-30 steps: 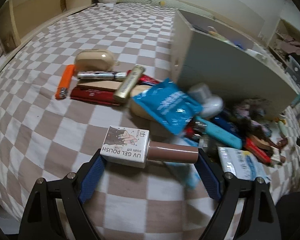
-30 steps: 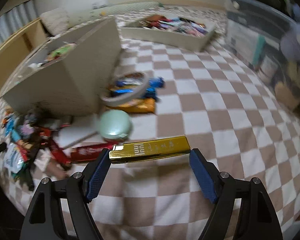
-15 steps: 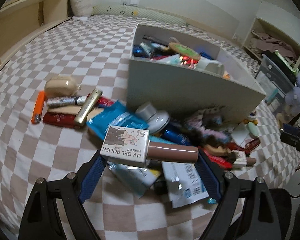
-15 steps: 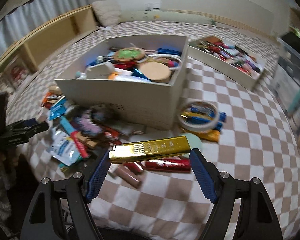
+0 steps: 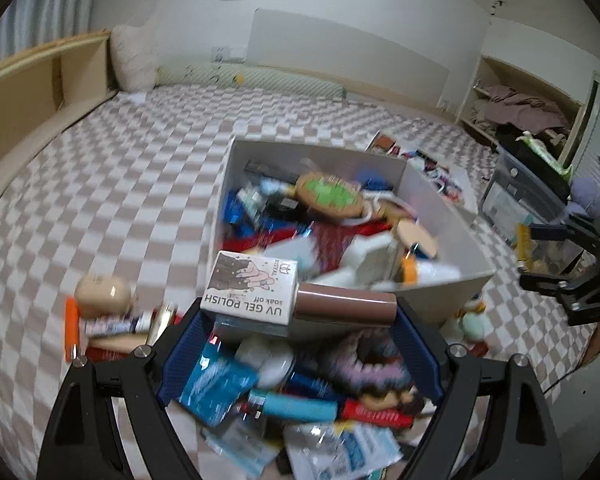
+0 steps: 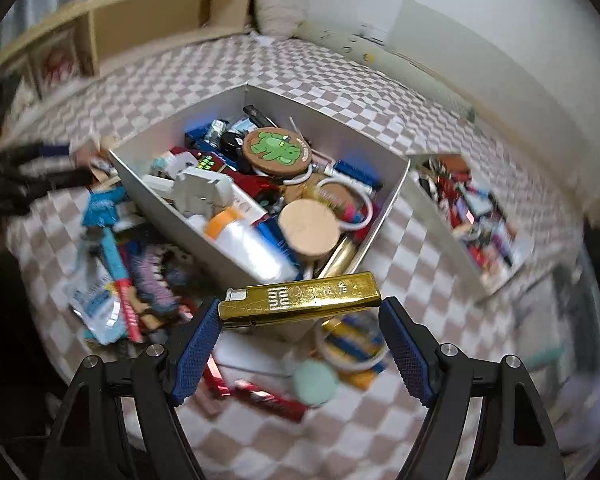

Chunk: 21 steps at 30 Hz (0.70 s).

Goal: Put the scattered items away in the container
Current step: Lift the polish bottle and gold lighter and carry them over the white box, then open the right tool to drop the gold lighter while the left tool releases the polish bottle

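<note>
Polish bottle (image 5: 300, 300) brown-capped, label apparently upside down.

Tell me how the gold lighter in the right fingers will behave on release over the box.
The gold lighter looks rigid and metallic, so probably dense for its size. Its glossy casing may slip from an end-to-end hold. Flat sides suggest it lands and stays in the white box, not rolling.

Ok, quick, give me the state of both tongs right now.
Left tongs: closed on the UV gel polish bottle.
Right tongs: closed on the gold lighter.
</note>
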Tool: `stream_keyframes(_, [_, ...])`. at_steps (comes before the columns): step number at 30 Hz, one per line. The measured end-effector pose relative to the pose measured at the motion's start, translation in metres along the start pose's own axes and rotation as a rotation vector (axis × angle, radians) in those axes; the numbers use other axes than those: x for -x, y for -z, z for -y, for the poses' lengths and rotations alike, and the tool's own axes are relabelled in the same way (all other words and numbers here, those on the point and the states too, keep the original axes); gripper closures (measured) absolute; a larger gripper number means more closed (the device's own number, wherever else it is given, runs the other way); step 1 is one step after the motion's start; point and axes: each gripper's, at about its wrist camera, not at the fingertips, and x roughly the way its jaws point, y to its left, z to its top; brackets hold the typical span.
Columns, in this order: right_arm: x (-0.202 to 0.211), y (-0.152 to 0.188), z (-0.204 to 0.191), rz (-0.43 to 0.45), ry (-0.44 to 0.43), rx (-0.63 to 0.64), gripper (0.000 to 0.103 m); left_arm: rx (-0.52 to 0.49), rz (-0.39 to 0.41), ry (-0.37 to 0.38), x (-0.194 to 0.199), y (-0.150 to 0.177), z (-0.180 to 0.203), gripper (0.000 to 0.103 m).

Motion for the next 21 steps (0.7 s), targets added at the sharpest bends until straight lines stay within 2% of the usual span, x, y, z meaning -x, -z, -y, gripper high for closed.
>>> stream_keyframes(4, [-0.020, -0.022, 0.006, -0.090, 0.031, 0.134, 0.023, -0.017, 0.021, 0.008, -0.010, -0.023, 0.013, 0.015])
stream_keyframes(10, [-0.047, -0.045, 0.007, -0.202, 0.024, 0.247, 0.023, -0.029, 0.032, 0.034, -0.029, -0.042, 0.021, 0.015])
stream_keyframes(16, [-0.078, -0.058, -0.005, -0.357, 0.030, 0.415, 0.023, 0.001, 0.010, 0.052, -0.052, -0.042, 0.019, 0.015])
stream_keyframes(21, [-0.092, -0.068, -0.007, -0.429, 0.020, 0.483, 0.023, -0.005, -0.014, 0.060, -0.064, -0.040, 0.021, 0.015])
